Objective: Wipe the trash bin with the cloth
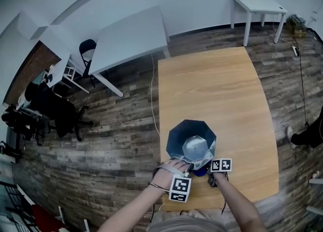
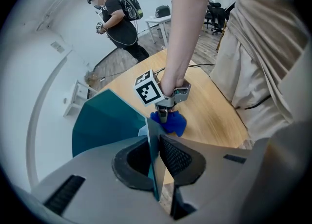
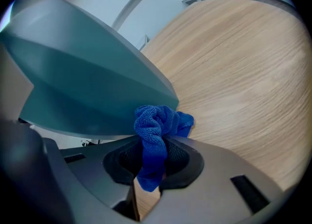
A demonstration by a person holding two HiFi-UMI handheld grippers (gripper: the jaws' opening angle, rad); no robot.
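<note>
A teal faceted trash bin [image 1: 191,142] stands on the wooden table [image 1: 217,89], near its front edge. My left gripper [image 2: 155,162] is shut on the bin's thin rim [image 2: 152,145], holding it at the near side. A bunched blue cloth [image 3: 155,129] sticks out between the jaws of my right gripper [image 3: 155,162], which is shut on it. The cloth touches the bin's lower outer wall [image 3: 97,86], close to the tabletop. In the left gripper view the right gripper [image 2: 168,106] presses the cloth [image 2: 170,122] down beside the bin [image 2: 105,120]. In the head view both grippers sit at the bin's near side.
The table stretches away beyond the bin. A white table [image 1: 132,38] and a small white table [image 1: 257,4] stand on the wood floor [image 1: 121,125] further off, with black chairs [image 1: 60,109] at the left. Another person [image 2: 119,23] stands in the background.
</note>
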